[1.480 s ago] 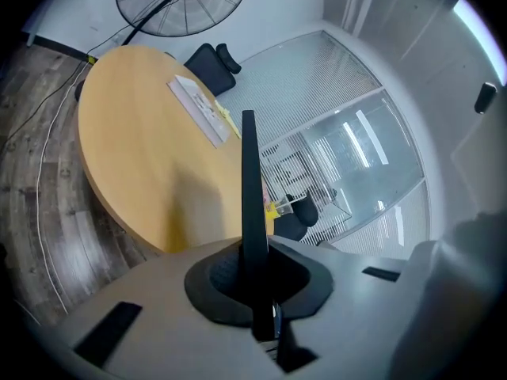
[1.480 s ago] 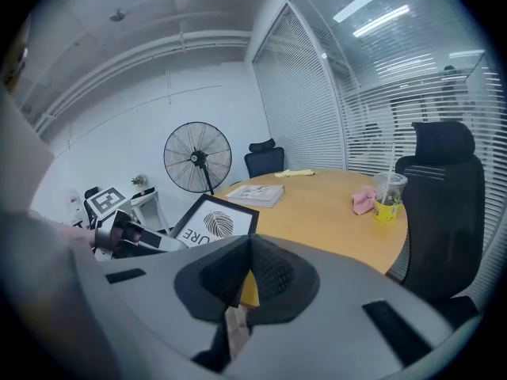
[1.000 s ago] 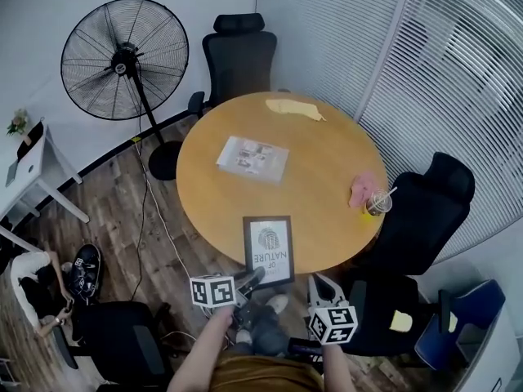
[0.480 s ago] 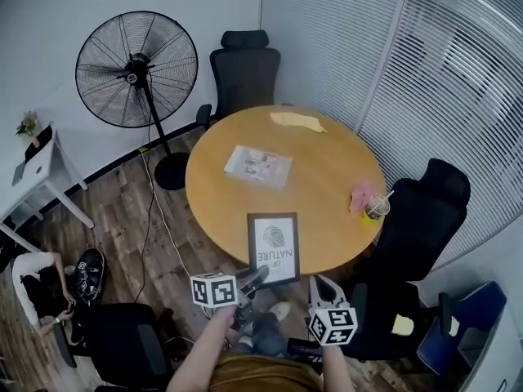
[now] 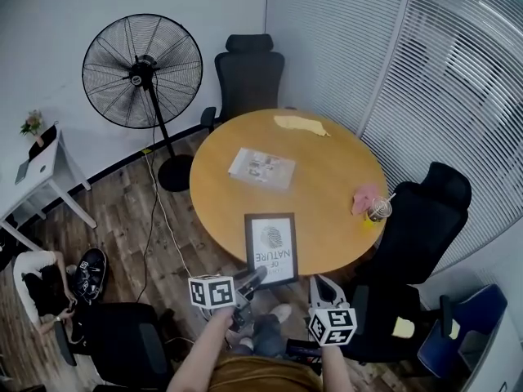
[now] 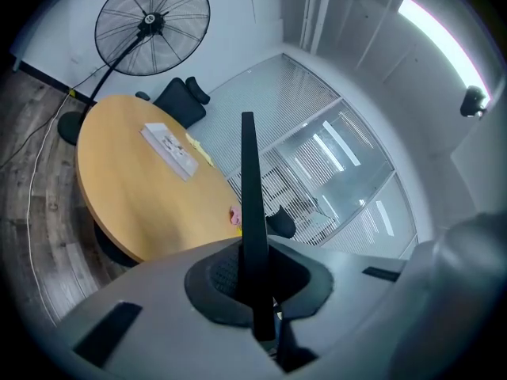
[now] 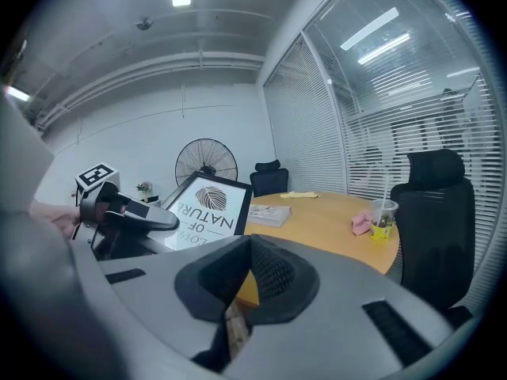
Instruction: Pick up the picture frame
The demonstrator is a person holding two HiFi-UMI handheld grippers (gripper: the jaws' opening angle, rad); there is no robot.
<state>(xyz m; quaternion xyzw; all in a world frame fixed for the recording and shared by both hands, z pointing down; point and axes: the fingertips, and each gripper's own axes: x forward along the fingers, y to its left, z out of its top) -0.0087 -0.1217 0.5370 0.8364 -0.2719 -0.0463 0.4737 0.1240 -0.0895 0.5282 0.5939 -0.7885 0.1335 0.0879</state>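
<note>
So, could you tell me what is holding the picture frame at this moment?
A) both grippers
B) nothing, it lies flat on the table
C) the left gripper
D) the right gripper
C: the left gripper is clamped on the edge of the picture frame, while the right gripper hangs clear of it.

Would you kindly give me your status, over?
Left gripper shut on picture frame, near edge. Right gripper shut, empty. Frame tilted up over table edge. Nothing in the way.
</note>
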